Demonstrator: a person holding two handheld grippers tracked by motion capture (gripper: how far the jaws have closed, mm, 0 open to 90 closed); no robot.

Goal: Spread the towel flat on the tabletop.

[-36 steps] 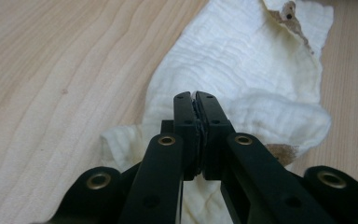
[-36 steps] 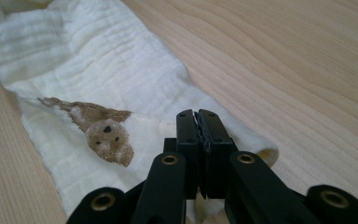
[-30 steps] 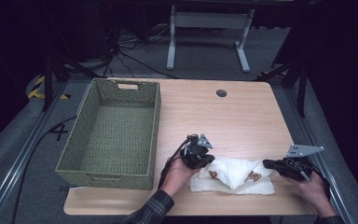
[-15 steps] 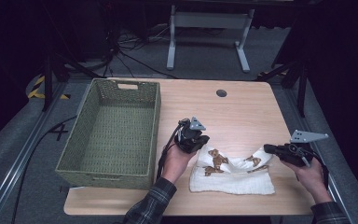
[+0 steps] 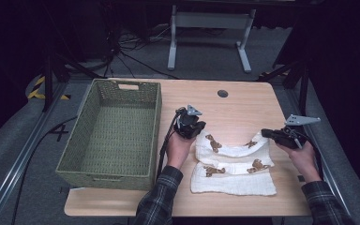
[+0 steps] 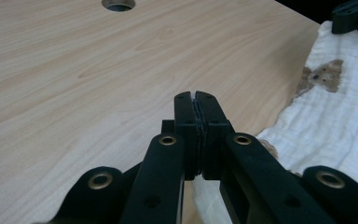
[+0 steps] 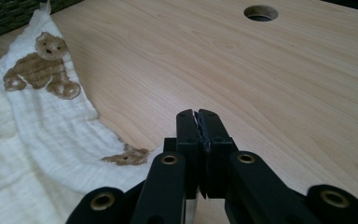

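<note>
A white cloth (image 5: pixel 234 169) printed with brown teddy bears lies on the wooden table (image 5: pixel 243 105), its far edge pulled up into a sagging band. My left gripper (image 5: pixel 198 130) pinches that band's left corner, jaws pressed together over the cloth (image 6: pixel 326 121). My right gripper (image 5: pixel 265 133) is shut on the right corner. In the left gripper view its gripper (image 6: pixel 196 100) has cloth running under it. In the right gripper view its gripper (image 7: pixel 197 116) shows a sliver of the cloth (image 7: pixel 37 121) between the jaws.
A green woven basket (image 5: pixel 157 123) stands empty on the table's left half, close to my left hand. A round cable hole (image 5: pixel 222 93) sits near the far edge. Bare wood lies beyond the cloth. A metal stand (image 5: pixel 206 21) stands on the floor behind.
Both grippers have drawn apart and away from me, carrying the cloth's corners. The bunched cloth has opened out, and more bear prints now show.
</note>
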